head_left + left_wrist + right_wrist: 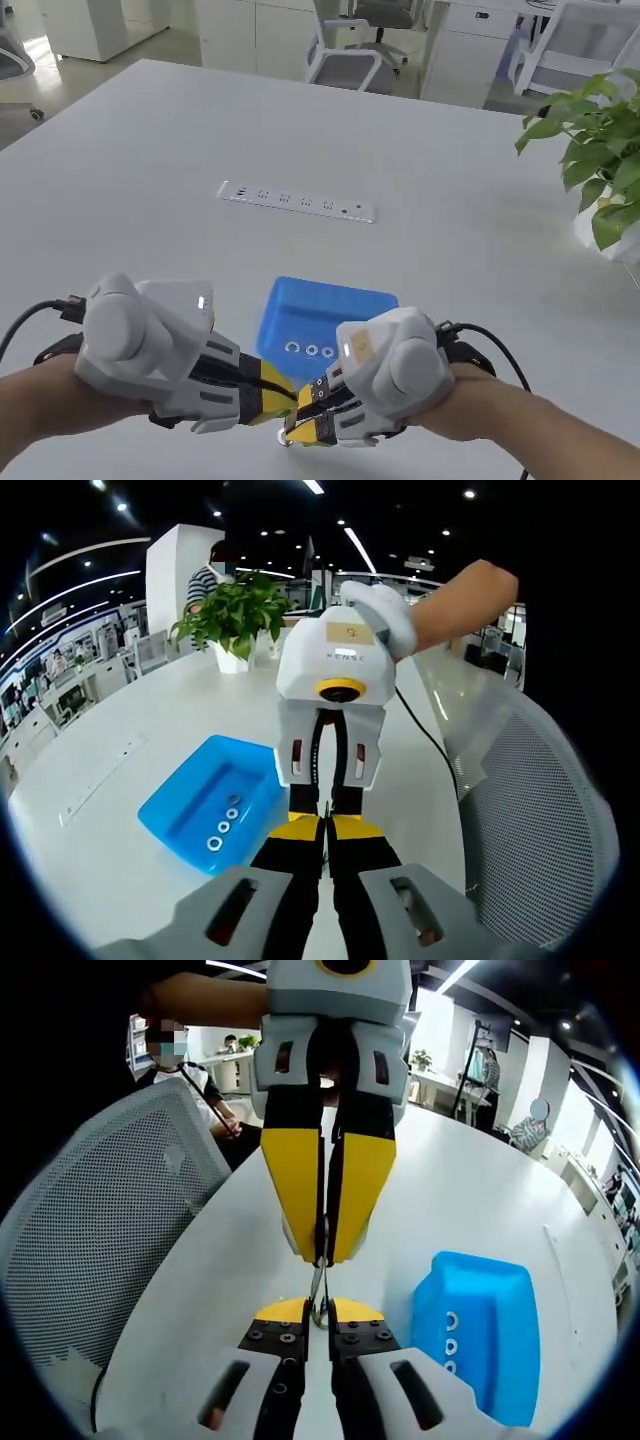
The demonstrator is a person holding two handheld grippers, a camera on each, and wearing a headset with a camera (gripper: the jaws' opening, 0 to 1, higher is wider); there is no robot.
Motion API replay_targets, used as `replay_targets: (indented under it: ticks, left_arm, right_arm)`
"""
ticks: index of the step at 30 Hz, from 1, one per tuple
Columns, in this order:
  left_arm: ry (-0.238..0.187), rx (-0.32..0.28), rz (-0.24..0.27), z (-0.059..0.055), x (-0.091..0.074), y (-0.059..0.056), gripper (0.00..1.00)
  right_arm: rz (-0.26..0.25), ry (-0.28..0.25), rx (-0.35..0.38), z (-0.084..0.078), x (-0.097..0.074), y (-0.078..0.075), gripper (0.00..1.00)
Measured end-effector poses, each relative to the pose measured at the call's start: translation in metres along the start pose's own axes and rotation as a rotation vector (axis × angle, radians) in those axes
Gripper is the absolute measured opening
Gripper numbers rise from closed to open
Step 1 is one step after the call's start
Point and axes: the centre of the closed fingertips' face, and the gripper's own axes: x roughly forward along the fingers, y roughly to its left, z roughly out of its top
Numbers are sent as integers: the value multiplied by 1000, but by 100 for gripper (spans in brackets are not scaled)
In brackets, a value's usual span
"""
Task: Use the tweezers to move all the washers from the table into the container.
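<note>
Two grippers meet nose to nose just in front of the container, near the table's front edge; the left gripper [278, 392] and right gripper [312, 420] have their yellow tips almost touching. One pair of thin metal tweezers [318, 1285] runs between them; in the right gripper view the left one is clenched on the upper part, and the lower end sits in the pinched-together tips of the right one, so both look clamped onto it.

One blue container [330, 295] sits open on the table, just beyond the grippers; three washers [312, 350] lie in a neat row on its floor in the head view. The left gripper view might show a fourth ring in that row, but it's too small to tell tbh.

One white power strip [295, 202] lies flat further back, well apart from the container; one leafy green plant [595, 140] stands at the right edge. The table [200, 130] is plain pale grey-white; the room is an office with white cabinets, a couple of office chairs [350, 50] past the far edge, a grey mesh chair [100, 1210] close by, and ceiling strip lights.
</note>
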Motion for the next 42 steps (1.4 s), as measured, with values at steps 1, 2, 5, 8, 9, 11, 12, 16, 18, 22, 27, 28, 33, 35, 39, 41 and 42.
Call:
replay_targets:
  ticks: [1, 2, 5, 8, 9, 11, 12, 16, 18, 22, 27, 28, 33, 35, 39, 41, 42]
  left_arm:
    - [0, 2, 1, 0, 0, 0, 5]
    - [1, 1, 1, 0, 0, 0, 5]
    - [5, 6, -1, 0, 0, 0, 5]
    - [10, 11, -2, -1, 0, 1, 5]
    - [11, 11, -2, -1, 1, 1, 5]
    - [16, 13, -2, -1, 1, 1, 5]
    - [18, 14, -2, -1, 1, 1, 5]
    - [21, 16, 2, -2, 1, 1, 6]
    - [23, 14, 2, -2, 0, 0, 6]
    - [25, 16, 10, -2, -1, 2, 8]
    - [3, 16, 35, 3, -8, 4, 15]
    - [-3, 16, 38, 4, -9, 5, 17]
    - [-28, -3, 59, 7, -19, 7, 27]
    - [-32, -17, 77, 7, -23, 9, 32]
    - [-39, -40, 98, 2, -28, 11, 43]
    - [-41, -49, 105, 0, -29, 11, 46]
    - [-45, -58, 112, 0, -30, 11, 48]
  right_arm:
    - [-1, 0, 1, 0, 0, 0, 7]
    - [-3, 0, 4, 0, 0, 0, 7]
    - [-5, -3, 12, -1, -1, 0, 6]
    - [-6, -5, 22, -1, -1, 0, 6]
    - [-6, -6, 23, -1, -1, 0, 6]
    - [-7, -7, 26, -1, -1, 0, 6]
    - [-8, -7, 26, -1, -1, 0, 6]
    - [-7, -4, 25, 0, -1, 0, 6]
    - [-6, 0, 23, 0, -1, 0, 6]
    - [-10, -11, 39, 3, -4, -2, 6]
    - [-14, -17, 32, 10, -8, -3, 6]
    - [-14, -17, 30, 11, -8, -4, 6]
    - [-17, -20, 15, 19, -15, -5, 6]
    - [-17, -16, 4, 22, -19, -5, 6]
    - [-20, -18, -5, 27, -26, -9, 6]
    - [-21, -16, -10, 29, -30, -11, 6]
    - [-22, -19, -10, 31, -33, -12, 6]
